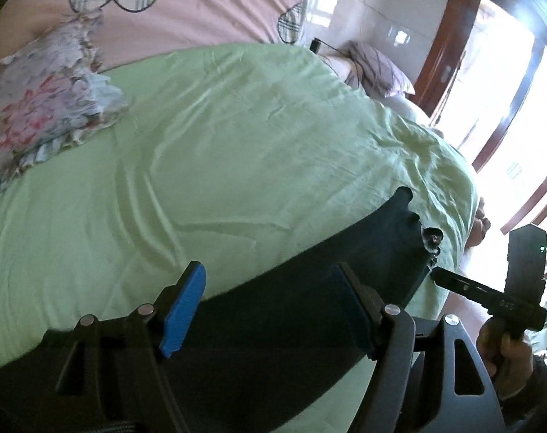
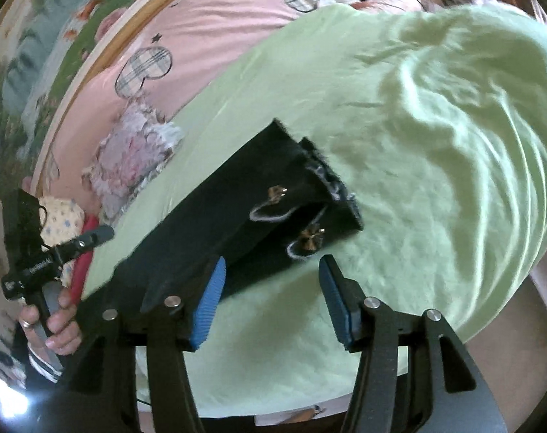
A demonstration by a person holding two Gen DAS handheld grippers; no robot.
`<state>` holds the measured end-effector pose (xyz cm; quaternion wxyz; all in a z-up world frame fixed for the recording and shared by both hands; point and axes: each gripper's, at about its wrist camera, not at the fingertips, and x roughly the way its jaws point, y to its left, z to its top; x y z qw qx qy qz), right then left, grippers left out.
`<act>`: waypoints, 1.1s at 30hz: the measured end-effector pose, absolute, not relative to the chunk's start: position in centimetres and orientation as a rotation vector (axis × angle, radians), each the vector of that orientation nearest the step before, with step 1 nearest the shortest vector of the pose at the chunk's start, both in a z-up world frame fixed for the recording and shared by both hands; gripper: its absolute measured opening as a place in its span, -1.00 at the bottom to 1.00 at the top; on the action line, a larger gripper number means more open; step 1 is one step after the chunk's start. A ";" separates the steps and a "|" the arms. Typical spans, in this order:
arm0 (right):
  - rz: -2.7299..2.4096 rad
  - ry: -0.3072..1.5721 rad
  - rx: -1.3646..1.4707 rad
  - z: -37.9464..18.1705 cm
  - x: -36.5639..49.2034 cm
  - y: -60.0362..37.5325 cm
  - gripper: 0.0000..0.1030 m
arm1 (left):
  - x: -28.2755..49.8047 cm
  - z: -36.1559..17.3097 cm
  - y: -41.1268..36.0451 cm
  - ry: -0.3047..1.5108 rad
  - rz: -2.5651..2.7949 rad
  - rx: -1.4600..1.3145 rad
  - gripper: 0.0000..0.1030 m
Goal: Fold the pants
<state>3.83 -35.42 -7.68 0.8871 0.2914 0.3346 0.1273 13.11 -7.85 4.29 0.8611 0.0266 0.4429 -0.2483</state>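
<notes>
On the green sheet [image 2: 399, 144] lie black pants [image 2: 259, 202]; left gripper [image 1: 270, 310] and right gripper [image 2: 273, 303] gape wide, holding nothing

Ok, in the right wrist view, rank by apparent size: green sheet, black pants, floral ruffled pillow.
1. green sheet, fills most of the frame.
2. black pants, long dark strip.
3. floral ruffled pillow, smallest, though it lies farther from the camera, so its true size is unsure.

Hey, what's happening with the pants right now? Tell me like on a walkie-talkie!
Left gripper open, over the black pants. Right gripper open, empty, near the waistband end. Pants flat on green sheet, long strip. Floral pillow lies apart, nothing blocking.
</notes>
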 end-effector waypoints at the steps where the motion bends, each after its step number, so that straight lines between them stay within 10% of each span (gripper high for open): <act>1: 0.263 0.698 0.625 -7.9 3.8 -35.6 0.08 | 13.5 4.2 -8.2 0.936 -0.530 0.060 0.43; 13: 0.223 0.647 0.843 -9.0 5.3 -37.3 0.09 | 16.5 2.0 -15.2 1.020 -0.690 0.238 0.43; 17: 0.194 0.644 0.834 -9.5 5.5 -37.8 -0.67 | 17.5 1.1 -17.9 1.060 -0.768 0.300 0.43; 26: 0.277 0.607 0.874 -10.6 4.9 -39.9 -0.76 | 19.8 -1.0 -24.0 1.176 -0.956 0.359 0.42; 33: 0.309 0.598 0.872 -11.0 4.6 -40.2 -0.76 | 21.0 -3.0 -28.2 1.270 -1.083 0.358 -0.12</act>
